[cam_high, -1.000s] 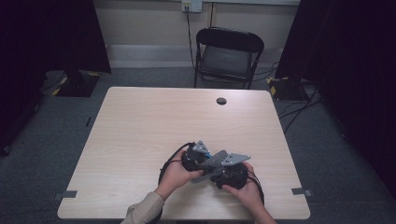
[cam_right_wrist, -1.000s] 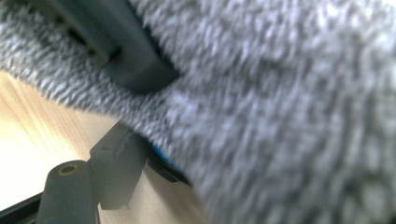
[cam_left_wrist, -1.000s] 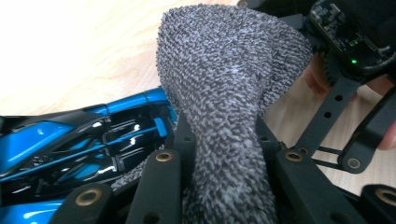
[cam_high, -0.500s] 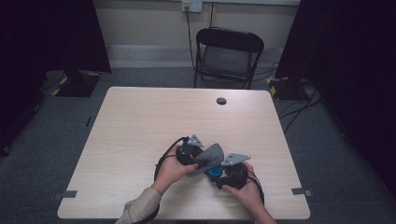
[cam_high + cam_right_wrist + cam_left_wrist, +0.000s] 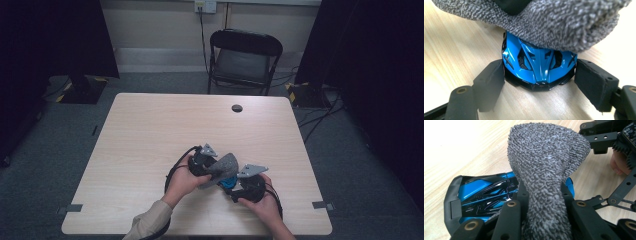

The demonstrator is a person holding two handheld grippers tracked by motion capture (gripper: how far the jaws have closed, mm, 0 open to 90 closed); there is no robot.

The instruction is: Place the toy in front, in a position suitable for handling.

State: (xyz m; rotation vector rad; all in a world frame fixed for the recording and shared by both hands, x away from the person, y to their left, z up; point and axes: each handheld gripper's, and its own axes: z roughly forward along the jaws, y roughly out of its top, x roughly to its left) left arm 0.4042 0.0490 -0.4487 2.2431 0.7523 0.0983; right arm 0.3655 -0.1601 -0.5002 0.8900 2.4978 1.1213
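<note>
Left tongs pinch grey cloth; right tongs clamp blue car mid-table.

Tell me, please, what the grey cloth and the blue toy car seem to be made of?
The grey cloth looks like soft terry or microfibre: its surface is all small loops, matt and fuzzy. The blue toy car seems hard plastic or painted metal, I cannot tell which; it is glossy, with sharp reflections and black trim.
</note>
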